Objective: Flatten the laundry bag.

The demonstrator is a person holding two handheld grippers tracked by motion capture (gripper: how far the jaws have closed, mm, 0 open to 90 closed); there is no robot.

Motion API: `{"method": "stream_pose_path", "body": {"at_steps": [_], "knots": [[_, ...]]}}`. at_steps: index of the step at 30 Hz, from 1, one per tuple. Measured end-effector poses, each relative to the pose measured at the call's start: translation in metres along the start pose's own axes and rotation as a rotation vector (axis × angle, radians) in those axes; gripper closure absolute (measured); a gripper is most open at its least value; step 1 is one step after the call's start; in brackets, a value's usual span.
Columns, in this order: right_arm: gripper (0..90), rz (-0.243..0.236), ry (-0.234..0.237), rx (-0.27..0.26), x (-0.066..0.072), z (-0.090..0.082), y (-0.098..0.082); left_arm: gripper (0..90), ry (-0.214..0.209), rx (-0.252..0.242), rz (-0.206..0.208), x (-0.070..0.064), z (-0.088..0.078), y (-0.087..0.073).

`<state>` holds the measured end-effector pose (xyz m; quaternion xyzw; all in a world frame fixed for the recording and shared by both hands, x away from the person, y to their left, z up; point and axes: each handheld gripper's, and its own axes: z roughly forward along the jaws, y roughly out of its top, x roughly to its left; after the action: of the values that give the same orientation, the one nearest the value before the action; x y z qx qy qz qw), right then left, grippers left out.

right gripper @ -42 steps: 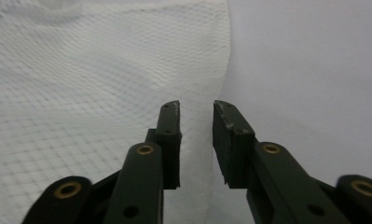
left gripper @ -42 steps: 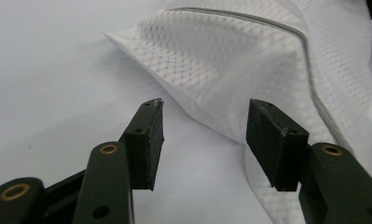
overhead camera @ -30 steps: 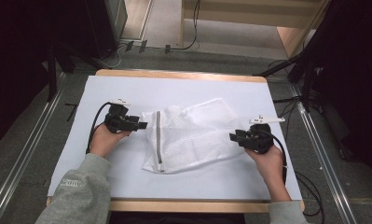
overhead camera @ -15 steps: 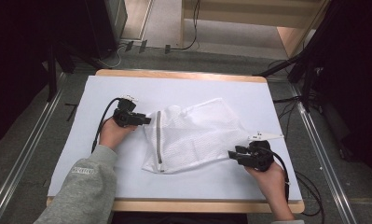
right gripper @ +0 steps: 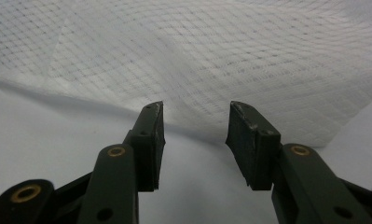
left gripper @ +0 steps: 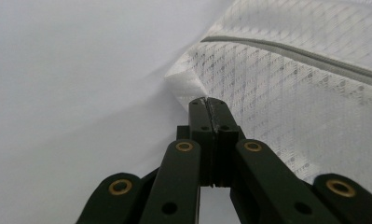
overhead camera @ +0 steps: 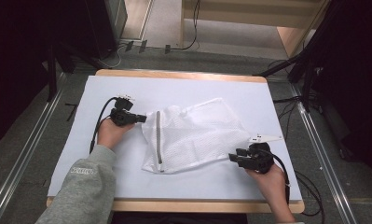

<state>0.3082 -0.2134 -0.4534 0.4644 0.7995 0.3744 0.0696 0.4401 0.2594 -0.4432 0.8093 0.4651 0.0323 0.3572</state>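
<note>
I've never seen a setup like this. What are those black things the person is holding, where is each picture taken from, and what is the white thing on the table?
There is no robot here: a person holds a hand-held gripper in each hand, each with two black jaws that pinch like tongs. The high view looks down on the table, which has a pale covering, from above the person's side. Each of the other two pictures comes from a small camera riding on one gripper, looking along its jaws.

On the table lies a white mesh bag with a grey zipper. The left gripper sits at the bag's upper left corner; its jaws have just closed and now meet, but whether any mesh is caught between them I cannot tell. The right gripper has its jaws apart, just short of the bag's near edge, holding nothing.
</note>
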Motion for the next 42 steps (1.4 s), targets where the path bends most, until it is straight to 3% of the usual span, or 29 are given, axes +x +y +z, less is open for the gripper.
{"method": "stream_pose_path", "body": {"at_steps": [7, 12, 15, 19, 26, 28, 30, 31, 32, 33, 36, 42], "knots": [[57.2, 0.006, -0.004, -0.001, -0.005, 0.004, 0.004, 90.0, 0.036, -0.031, -0.050, 0.015, -0.033, -0.020], [55.5, 0.004, -0.008, -0.004, -0.008, 0.009, 0.008, 90.0, 0.048, -0.044, -0.077, 0.020, -0.047, -0.034], [54.5, 0.003, -0.011, -0.006, -0.011, 0.012, 0.009, 90.0, 0.053, -0.038, -0.078, 0.019, -0.051, -0.040], [44.6, 0.005, -0.047, -0.018, -0.020, 0.021, 0.015, 90.0, 0.049, -0.031, -0.077, 0.014, -0.061, -0.053], [42.5, 0.012, -0.083, -0.020, -0.029, 0.040, 0.027, 90.0, 0.028, -0.004, -0.058, 0.002, -0.063, -0.066], [44.6, -0.004, -0.097, -0.016, -0.029, 0.046, 0.029, 90.0, 0.027, 0.015, -0.048, -0.001, -0.062, -0.069], [57.3, -0.045, -0.147, -0.017, -0.024, 0.051, 0.032, 90.0, 0.023, 0.010, -0.051, -0.003, -0.061, -0.071], [57.3, -0.045, -0.147, -0.017, -0.024, 0.051, 0.032, 90.0, 0.023, 0.010, -0.051, -0.003, -0.061, -0.071], [66.5, -0.059, -0.176, -0.024, -0.022, 0.055, 0.033, 90.0, 0.020, 0.009, -0.053, -0.004, -0.062, -0.072], [66.5, -0.059, -0.176, -0.024, -0.022, 0.055, 0.033, 90.0, 0.020, 0.009, -0.053, -0.004, -0.062, -0.072], [89.6, -0.019, -0.187, -0.008, -0.025, 0.057, 0.041, 90.0, 0.017, 0.003, -0.058, -0.003, -0.063, -0.073], [90.0, 0.011, -0.147, 0.050, -0.030, 0.060, 0.053, 90.0, 0.007, -0.008, -0.061, -0.004, -0.064, -0.073]]}}
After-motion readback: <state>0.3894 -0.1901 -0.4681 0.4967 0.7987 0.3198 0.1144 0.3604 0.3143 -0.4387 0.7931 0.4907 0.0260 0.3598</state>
